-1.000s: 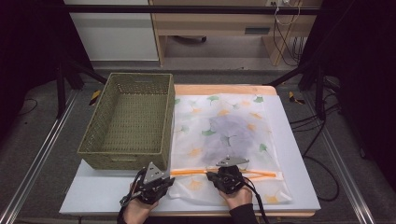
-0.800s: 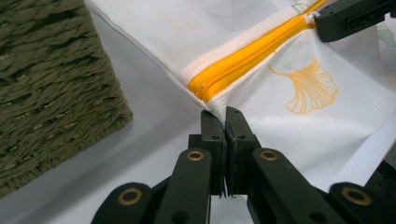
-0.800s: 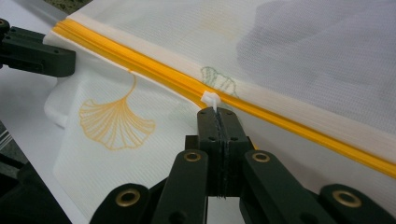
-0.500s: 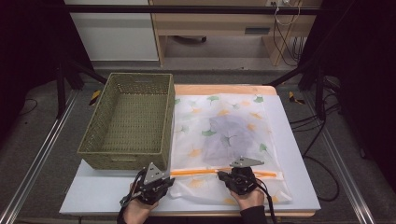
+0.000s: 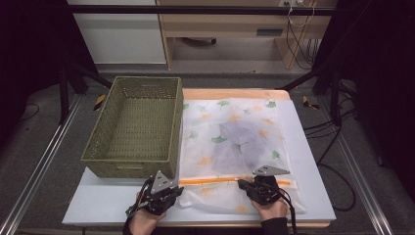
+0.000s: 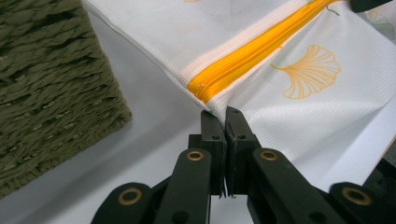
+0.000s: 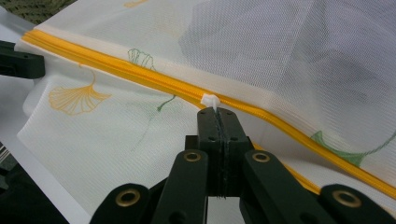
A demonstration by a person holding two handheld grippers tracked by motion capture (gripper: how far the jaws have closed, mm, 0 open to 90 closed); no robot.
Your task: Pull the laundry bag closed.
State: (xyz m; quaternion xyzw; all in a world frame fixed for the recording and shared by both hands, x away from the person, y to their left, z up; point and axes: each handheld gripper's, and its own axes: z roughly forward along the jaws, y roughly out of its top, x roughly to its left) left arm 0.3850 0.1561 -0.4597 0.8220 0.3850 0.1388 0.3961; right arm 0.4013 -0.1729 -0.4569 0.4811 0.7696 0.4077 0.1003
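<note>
A white mesh bag (image 5: 230, 132) printed with ginkgo leaves lies flat on the table, a grey garment (image 5: 240, 147) inside it. An orange zipper (image 5: 215, 180) runs across its near end. My left gripper (image 5: 177, 189) is shut on the bag's left corner, just below the zipper's end (image 6: 205, 88); its jaws (image 6: 225, 114) pinch the mesh. My right gripper (image 5: 248, 182) is shut on the small white zipper pull (image 7: 210, 100), its jaws (image 7: 218, 114) pressed together right beneath it, about two thirds of the way along the zipper (image 7: 140, 74).
A green woven basket (image 5: 134, 127) stands empty to the left of the bag, its near wall close to my left gripper (image 6: 46, 84). A bare strip of white table (image 5: 103, 203) lies in front of the basket. A wooden desk and cables stand beyond the table.
My right gripper has slid to the right along the orange zipper, holding the pull. The left gripper has stayed at the bag's corner.
</note>
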